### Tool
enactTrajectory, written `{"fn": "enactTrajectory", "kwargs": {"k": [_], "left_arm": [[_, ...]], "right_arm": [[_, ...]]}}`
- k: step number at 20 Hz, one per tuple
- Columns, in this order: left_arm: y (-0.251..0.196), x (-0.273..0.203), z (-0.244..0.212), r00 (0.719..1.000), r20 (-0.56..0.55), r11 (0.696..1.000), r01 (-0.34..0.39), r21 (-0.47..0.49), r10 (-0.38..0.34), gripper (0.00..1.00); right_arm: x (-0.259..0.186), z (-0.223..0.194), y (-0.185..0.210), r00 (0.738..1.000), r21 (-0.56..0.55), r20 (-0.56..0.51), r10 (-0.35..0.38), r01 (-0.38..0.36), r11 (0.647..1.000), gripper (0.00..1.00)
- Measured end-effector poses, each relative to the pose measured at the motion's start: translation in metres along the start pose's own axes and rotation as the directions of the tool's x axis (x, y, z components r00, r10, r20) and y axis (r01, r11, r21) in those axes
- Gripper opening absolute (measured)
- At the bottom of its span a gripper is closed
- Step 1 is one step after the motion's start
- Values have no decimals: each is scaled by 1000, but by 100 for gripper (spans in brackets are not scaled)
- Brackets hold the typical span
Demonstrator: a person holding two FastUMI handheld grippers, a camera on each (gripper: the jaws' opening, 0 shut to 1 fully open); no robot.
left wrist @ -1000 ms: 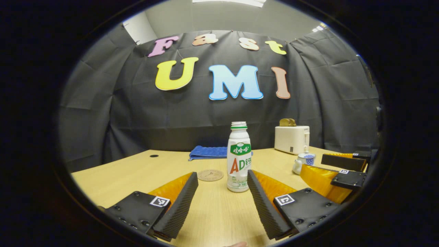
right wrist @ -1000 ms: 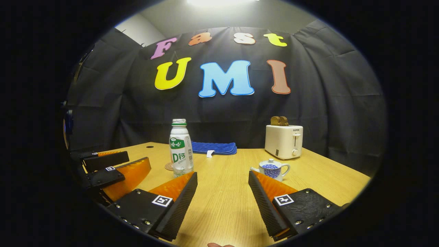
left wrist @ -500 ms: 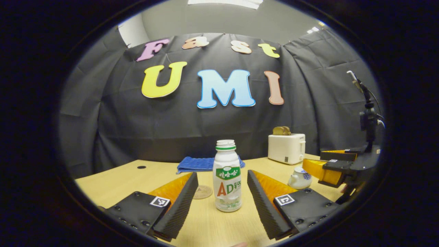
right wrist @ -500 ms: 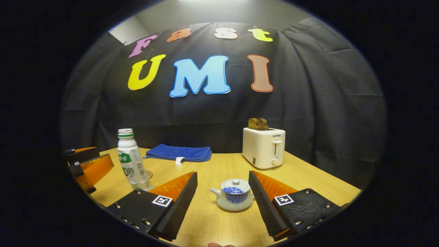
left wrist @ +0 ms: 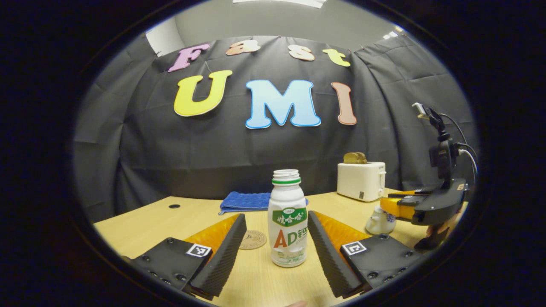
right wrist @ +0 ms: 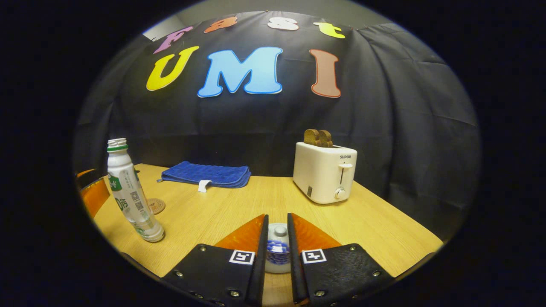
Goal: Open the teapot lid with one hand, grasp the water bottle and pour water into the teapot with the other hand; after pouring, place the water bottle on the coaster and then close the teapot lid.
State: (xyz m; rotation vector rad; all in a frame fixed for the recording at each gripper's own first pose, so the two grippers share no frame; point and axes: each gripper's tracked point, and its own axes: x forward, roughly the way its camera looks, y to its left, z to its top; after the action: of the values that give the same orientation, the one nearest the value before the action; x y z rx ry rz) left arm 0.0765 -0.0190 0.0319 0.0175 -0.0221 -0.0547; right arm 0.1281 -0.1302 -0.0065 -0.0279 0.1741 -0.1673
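In the left gripper view, the left gripper (left wrist: 276, 251) has its fingers spread wide on either side of the water bottle (left wrist: 288, 221), which stands upright and uncapped on the worktop (left wrist: 140, 224); neither finger touches it. The round coaster (left wrist: 252, 239) lies just behind and to the left of the bottle, with a folded blue cloth (left wrist: 245, 201) farther back near the wall. To the right in that view, the right gripper (left wrist: 399, 207) reaches in over the small teapot (left wrist: 379, 219), and a white toaster (left wrist: 360, 180) with bread in its slots stands beyond. In the right gripper view, the right gripper's fingers (right wrist: 256, 243) are drawn close together around the teapot lid (right wrist: 279, 233), whose knob sits in the narrow gap between them; whether they actually press on the knob cannot be told. The lid sits on the teapot body below. The water bottle shows at far left of this view, the coaster just behind it, and the toaster at the far right of the worktop.
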Motion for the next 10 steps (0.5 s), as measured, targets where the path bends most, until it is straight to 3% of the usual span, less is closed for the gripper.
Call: {"fn": "enactTrajectory", "kwargs": {"k": [3, 7, 8, 10], "left_arm": [[2, 0, 0, 1000, -2, 1000, -2, 4, 2, 100], [3, -1, 2, 1000, 2, 1000, -5, 22, 5, 100], [2, -1, -1, 1000, -2, 1000, -1, 23, 1, 100], [1, -1, -2, 1000, -7, 1000, 1, 18, -1, 100]], "right_arm": [[-3, -4, 1, 999, 28, -38, -8, 9, 1000, 26], [-6, -5, -1, 998, -66, -30, -61, 59, 996, 26], [-9, -2, -2, 998, -73, -23, -63, 61, 995, 5], [-2, -3, -1, 998, -80, -21, -55, 54, 995, 4]]}}
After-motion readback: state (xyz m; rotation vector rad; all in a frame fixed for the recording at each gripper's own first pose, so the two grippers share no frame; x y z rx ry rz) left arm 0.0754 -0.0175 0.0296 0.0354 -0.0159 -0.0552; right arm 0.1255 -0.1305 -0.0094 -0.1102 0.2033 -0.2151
